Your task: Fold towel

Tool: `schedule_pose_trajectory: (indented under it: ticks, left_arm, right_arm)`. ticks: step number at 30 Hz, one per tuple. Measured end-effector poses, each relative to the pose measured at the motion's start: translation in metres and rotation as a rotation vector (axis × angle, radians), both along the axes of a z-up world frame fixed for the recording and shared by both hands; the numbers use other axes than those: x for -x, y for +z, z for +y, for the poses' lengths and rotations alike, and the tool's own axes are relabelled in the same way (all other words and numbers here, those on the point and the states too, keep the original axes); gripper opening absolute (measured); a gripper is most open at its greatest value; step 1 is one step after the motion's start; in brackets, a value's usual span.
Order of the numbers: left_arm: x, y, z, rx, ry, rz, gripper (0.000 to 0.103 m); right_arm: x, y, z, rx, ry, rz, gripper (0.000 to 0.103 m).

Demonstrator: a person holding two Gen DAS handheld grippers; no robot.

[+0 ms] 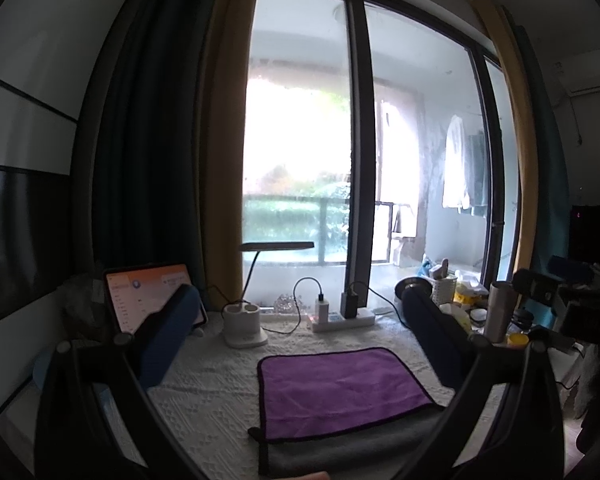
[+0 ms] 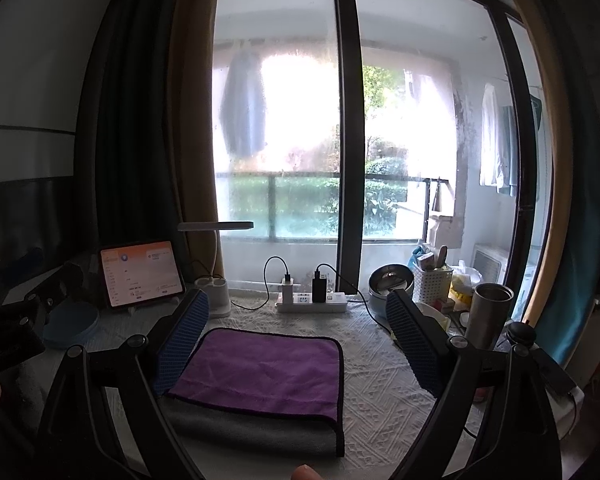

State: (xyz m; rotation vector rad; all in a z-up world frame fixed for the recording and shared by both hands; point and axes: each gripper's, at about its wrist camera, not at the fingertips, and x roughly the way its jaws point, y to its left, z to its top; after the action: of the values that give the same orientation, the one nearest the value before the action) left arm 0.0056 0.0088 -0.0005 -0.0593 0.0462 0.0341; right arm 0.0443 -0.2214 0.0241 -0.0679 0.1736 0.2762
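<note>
A towel (image 1: 336, 388) with a purple face and grey underside lies folded on the white textured tablecloth (image 1: 212, 380); the purple layer covers the far part and a grey strip (image 1: 348, 446) shows at the near edge. It also shows in the right wrist view (image 2: 264, 372). My left gripper (image 1: 296, 312) is open and empty, raised above and behind the towel. My right gripper (image 2: 298, 312) is open and empty, its left finger (image 2: 184, 340) over the towel's left edge.
A tablet (image 2: 140, 276) stands at the back left. A white lamp base (image 1: 244, 326) and a power strip with chargers (image 2: 312, 300) sit by the window. A metal tumbler (image 2: 488, 312), a steel bowl (image 2: 388, 280) and a white basket (image 2: 432, 284) crowd the right side.
</note>
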Motion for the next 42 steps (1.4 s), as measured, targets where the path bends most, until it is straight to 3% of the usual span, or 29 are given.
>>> schedule_pose_trajectory:
  ticks: [42]
  left_arm:
    - [0.0004, 0.0008, -0.0022, -0.001, -0.007, 0.001, 0.103]
  right_arm:
    - [0.0003, -0.0039, 0.0021, 0.007, 0.002, 0.008, 0.092]
